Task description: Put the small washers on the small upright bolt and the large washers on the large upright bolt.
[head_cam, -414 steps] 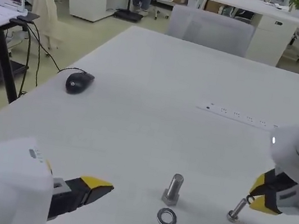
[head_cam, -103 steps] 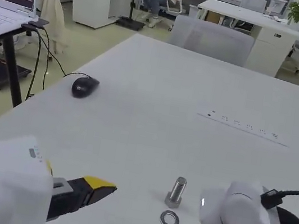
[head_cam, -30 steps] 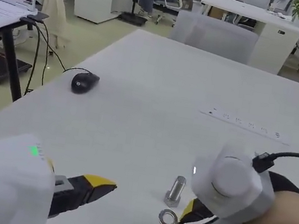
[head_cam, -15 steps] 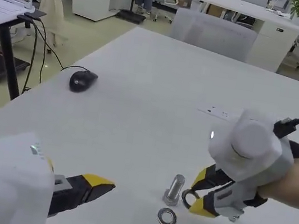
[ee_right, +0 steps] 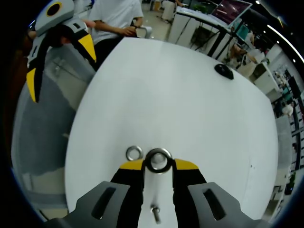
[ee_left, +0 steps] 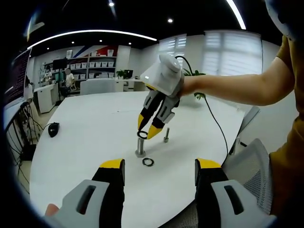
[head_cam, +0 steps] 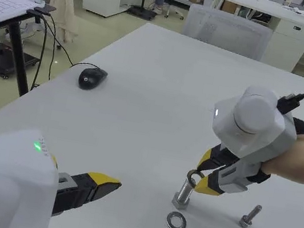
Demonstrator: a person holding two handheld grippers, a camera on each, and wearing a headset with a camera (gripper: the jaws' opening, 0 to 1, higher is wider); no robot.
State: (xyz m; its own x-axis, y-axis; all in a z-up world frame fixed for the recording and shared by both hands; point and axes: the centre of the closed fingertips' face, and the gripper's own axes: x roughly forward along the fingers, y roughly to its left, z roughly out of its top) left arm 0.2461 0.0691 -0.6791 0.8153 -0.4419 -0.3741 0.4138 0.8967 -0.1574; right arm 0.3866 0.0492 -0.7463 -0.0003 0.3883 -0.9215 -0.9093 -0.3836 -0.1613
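Note:
My right gripper (head_cam: 199, 172) is shut on a large steel washer (head_cam: 193, 177), held level right at the top of the large upright bolt (head_cam: 183, 193). In the right gripper view the washer (ee_right: 158, 160) sits pinched between the yellow jaw tips. A second large washer (head_cam: 176, 221) lies flat on the table in front of that bolt. The small bolt (head_cam: 248, 216) stands to the right. My left gripper (head_cam: 115, 215) hovers open at the near left, well away from the bolts; from it I see the held washer (ee_left: 142, 135), the large bolt (ee_left: 140, 149) and the loose washer (ee_left: 148, 162).
A black mouse (head_cam: 92, 78) lies on the white table (head_cam: 162, 87) at the far left, its cable running off the edge. A grey chair (head_cam: 225, 32) stands behind the table. The near table edge is close below the loose washer.
My right gripper took one large washer off the table, lifted it and carried it back to the top of the large bolt. One washer is left lying there. The left gripper has stayed put.

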